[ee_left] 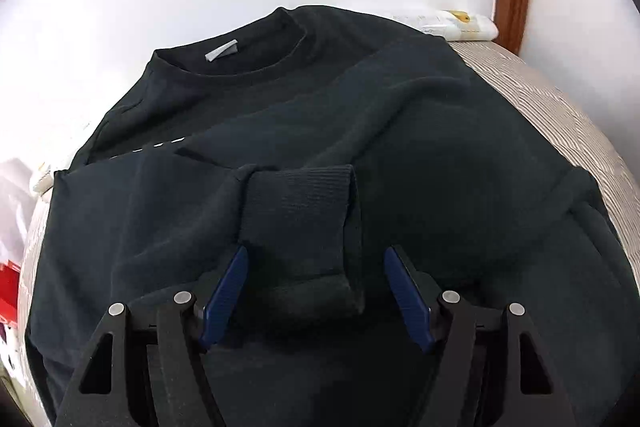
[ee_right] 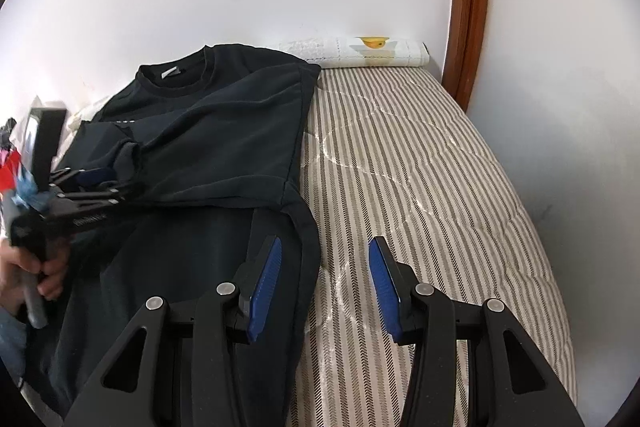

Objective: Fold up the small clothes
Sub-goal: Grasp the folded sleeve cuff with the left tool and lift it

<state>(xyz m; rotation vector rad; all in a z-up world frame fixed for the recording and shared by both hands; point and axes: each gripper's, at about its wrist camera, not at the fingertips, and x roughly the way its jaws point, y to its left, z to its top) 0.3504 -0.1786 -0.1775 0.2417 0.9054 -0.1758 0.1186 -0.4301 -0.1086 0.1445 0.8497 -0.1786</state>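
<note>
Black sweatshirt (ee_right: 224,131) lies flat on the striped bed (ee_right: 420,155), collar toward the wall edge, covering the bed's left half; its right side seam runs down the middle of the bed. Both sleeves folded across the chest. Lower hem cut off by both views' bottom edge, hidden under the gripper bodies. White print on the chest mostly covered by a folded sleeve, unreadable. Neck label (ee_left: 221,50) too small to read.

Left gripper (ee_left: 316,259) jaws stand apart, straddling the ribbed cuff (ee_left: 298,223); pads not pressing on it. In the right wrist view this gripper is motion-blurred at the bed's left edge, the hand (ee_right: 44,267) gripping its handle partly cut off.

Right gripper (ee_right: 324,247) jaws partly open, nothing between the pads; left pad over the sweatshirt's side edge, right pad over bare bed.

Rolled printed sheet (ee_right: 360,53) along the wall edge. Red and white clutter (ee_left: 12,227) off the bed's left edge, unidentifiable.
</note>
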